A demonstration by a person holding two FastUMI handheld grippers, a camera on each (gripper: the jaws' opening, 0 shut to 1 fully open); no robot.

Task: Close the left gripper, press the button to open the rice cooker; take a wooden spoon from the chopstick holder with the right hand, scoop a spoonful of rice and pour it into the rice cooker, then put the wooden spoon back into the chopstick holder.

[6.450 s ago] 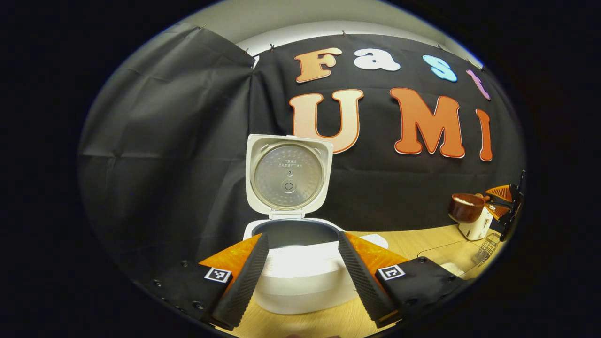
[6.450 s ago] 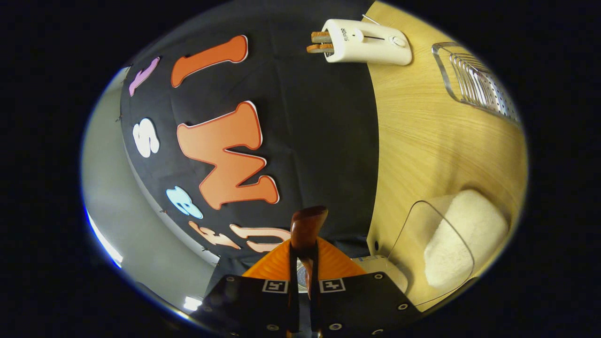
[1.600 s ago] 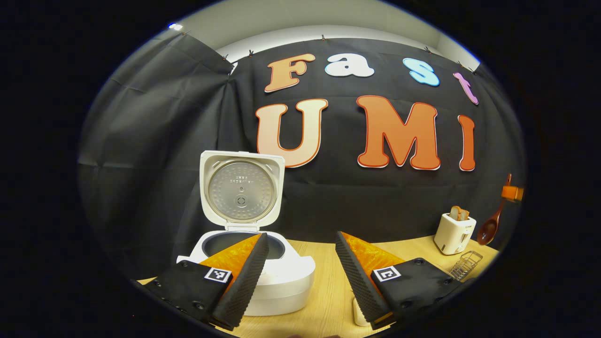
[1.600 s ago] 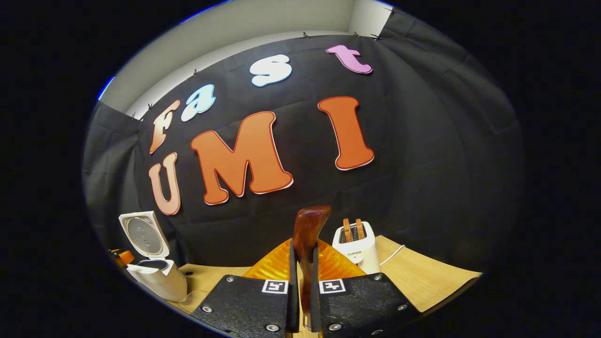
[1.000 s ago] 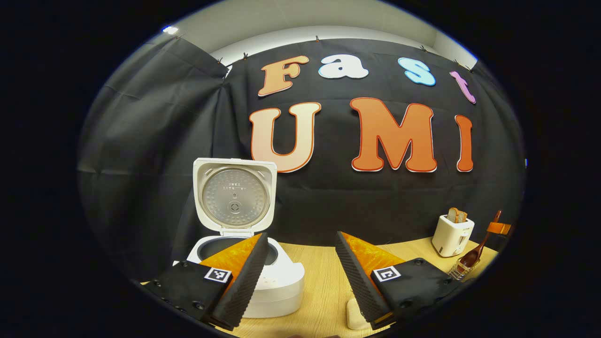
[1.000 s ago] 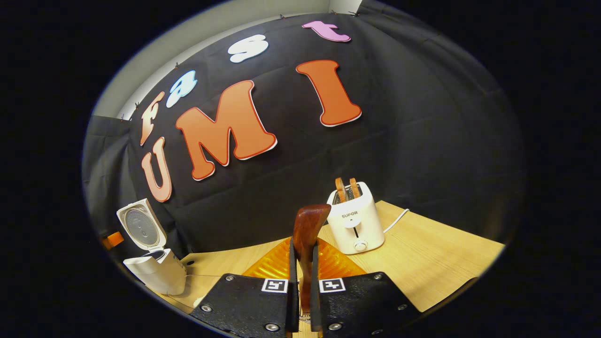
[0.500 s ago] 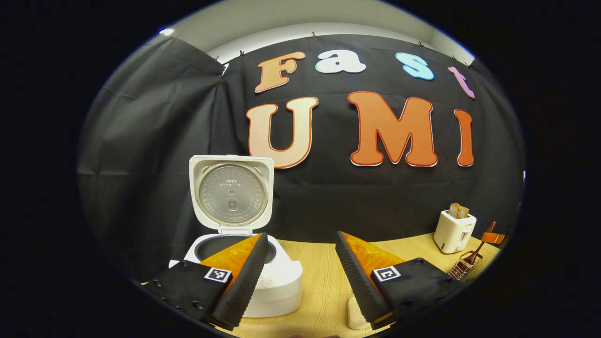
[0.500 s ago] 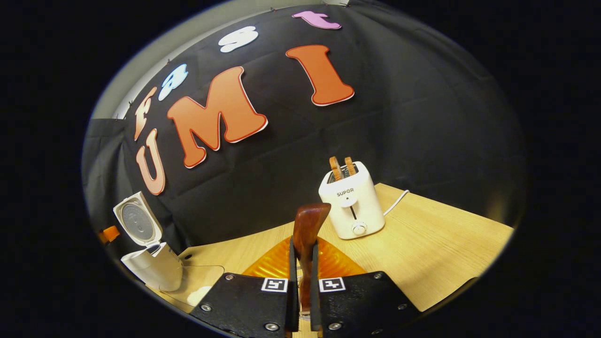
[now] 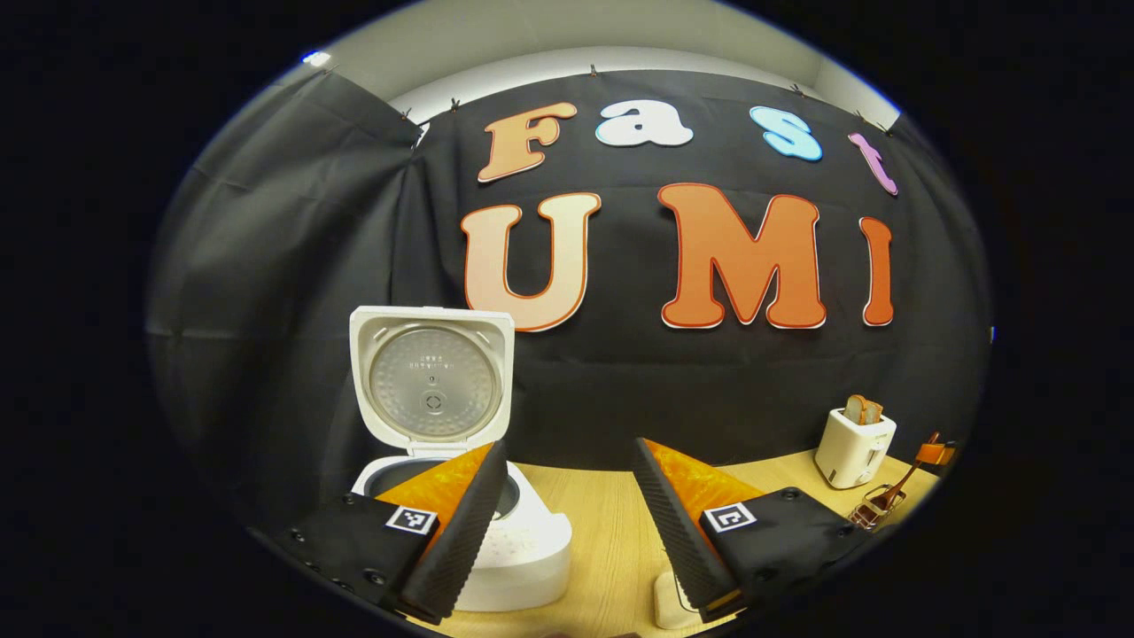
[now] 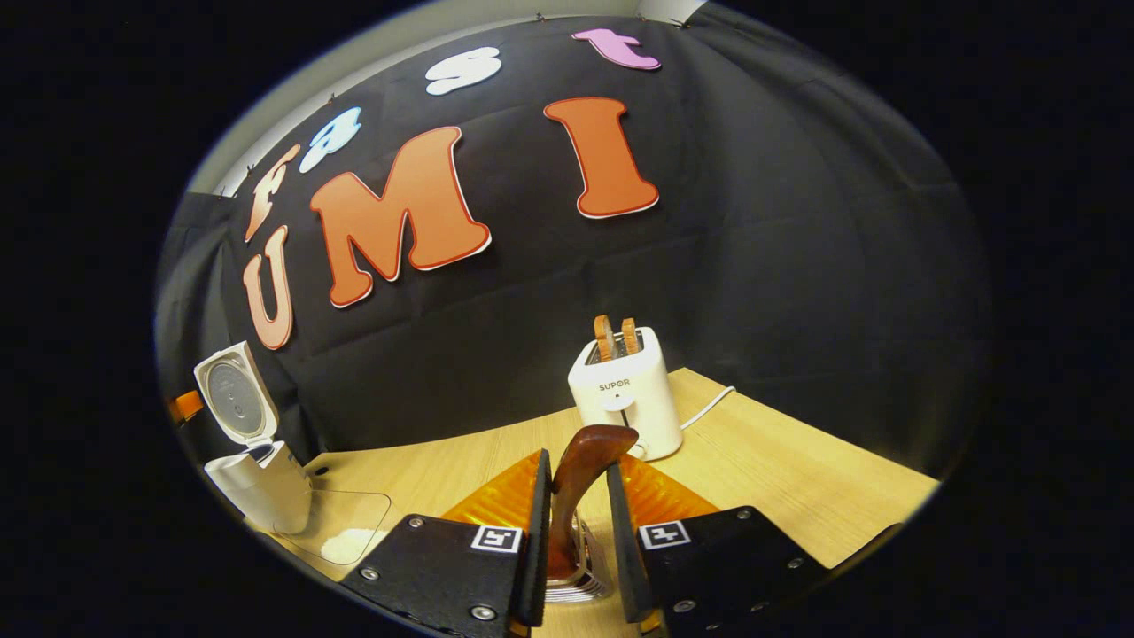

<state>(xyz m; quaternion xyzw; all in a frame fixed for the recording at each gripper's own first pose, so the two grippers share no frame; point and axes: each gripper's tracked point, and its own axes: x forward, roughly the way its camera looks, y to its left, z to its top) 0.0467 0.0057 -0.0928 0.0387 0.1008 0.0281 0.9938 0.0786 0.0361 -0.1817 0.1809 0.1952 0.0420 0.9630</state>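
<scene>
A: Why do the right gripper point(image 10: 574, 540) fingers stand apart around the spoon point(image 10: 580, 474)?
B: Probably letting go; the spoon stands in the holder point(image 10: 576, 576), its bowl hidden. Whether a finger touches it, I can't tell.
A: And the left gripper point(image 9: 567, 523)?
B: Wide open, empty, near the open cooker point(image 9: 496, 549). Rice inside isn't visible.

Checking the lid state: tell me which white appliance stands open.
The rice cooker, its lid standing upright. The toaster, the other white appliance, just holds two bread slices in its slots.
</scene>
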